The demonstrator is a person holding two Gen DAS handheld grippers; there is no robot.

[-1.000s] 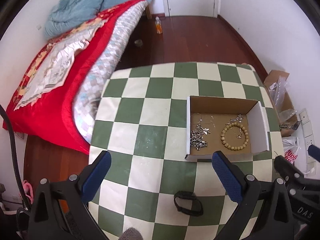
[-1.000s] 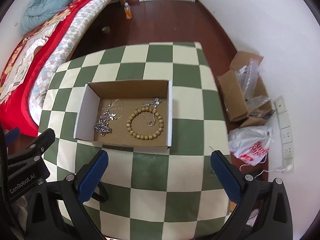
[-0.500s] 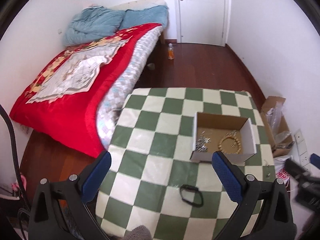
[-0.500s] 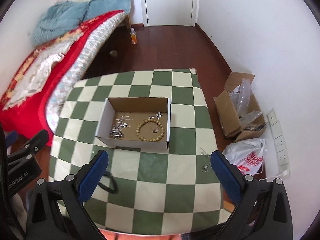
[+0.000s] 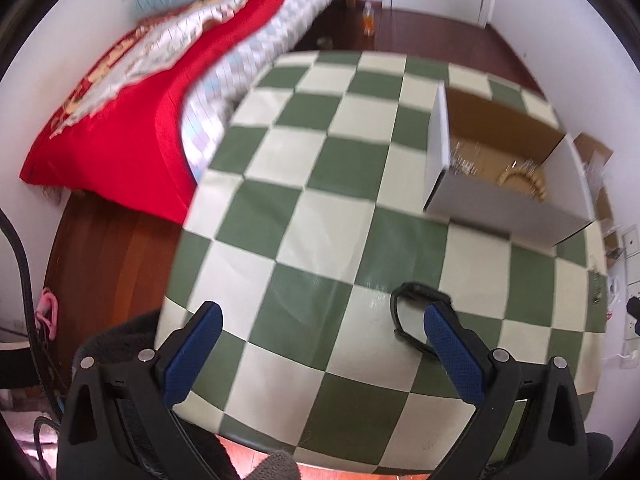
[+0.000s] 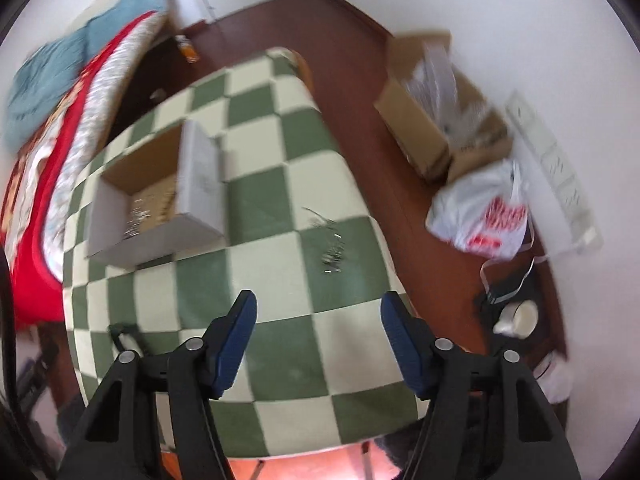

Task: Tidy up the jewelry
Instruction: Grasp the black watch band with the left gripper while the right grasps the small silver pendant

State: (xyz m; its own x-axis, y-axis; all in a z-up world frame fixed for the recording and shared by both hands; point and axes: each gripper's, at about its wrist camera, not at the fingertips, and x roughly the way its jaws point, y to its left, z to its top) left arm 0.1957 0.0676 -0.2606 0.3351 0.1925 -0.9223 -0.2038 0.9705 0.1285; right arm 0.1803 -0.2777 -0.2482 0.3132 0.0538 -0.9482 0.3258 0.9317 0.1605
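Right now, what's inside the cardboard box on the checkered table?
Inside the cardboard box lie a tan bead bracelet and blurred silver chains. Its near wall hides part of the floor.

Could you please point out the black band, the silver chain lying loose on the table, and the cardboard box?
black band [image 5: 416, 290]: left wrist view, its top arc.
silver chain [image 6: 334, 257]: right wrist view, its tangled middle.
cardboard box [image 5: 508, 210]: left wrist view, near outer wall.
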